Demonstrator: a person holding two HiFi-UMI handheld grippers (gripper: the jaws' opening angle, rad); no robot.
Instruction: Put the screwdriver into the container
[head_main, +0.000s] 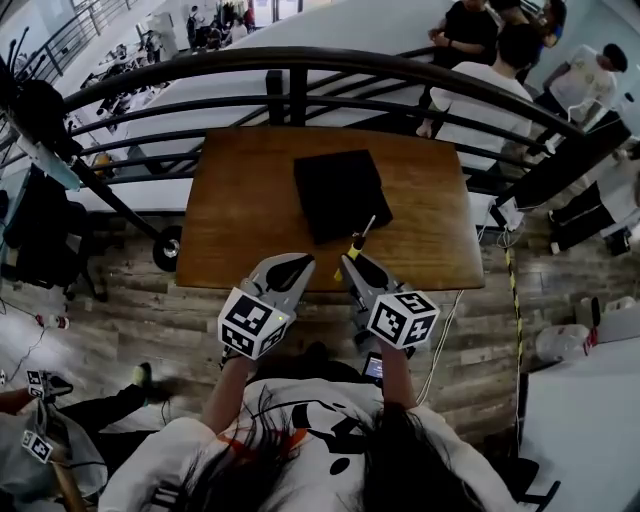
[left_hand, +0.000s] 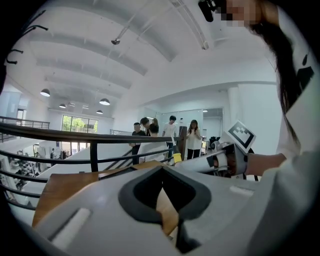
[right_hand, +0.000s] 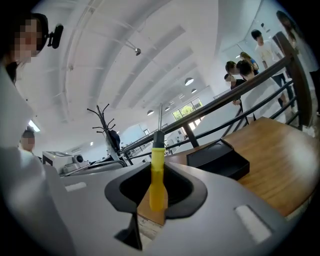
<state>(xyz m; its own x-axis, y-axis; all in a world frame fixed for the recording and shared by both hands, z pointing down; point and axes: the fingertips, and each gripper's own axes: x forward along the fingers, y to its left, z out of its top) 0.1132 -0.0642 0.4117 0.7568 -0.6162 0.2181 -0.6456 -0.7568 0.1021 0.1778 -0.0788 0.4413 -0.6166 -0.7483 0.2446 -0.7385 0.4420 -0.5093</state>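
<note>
From my feed this looks like a mezzanine in an open-plan office or lab, though the lens warps things. A black metal railing (head_main: 300, 62) edges the wood-plank floor (head_main: 200, 320). Desks (head_main: 130, 55) crowd the lower level at upper left, people (head_main: 480, 90) stand at upper right, and pendant lamps (left_hand: 104, 101) hang from a high white ceiling (left_hand: 165, 65).
</note>
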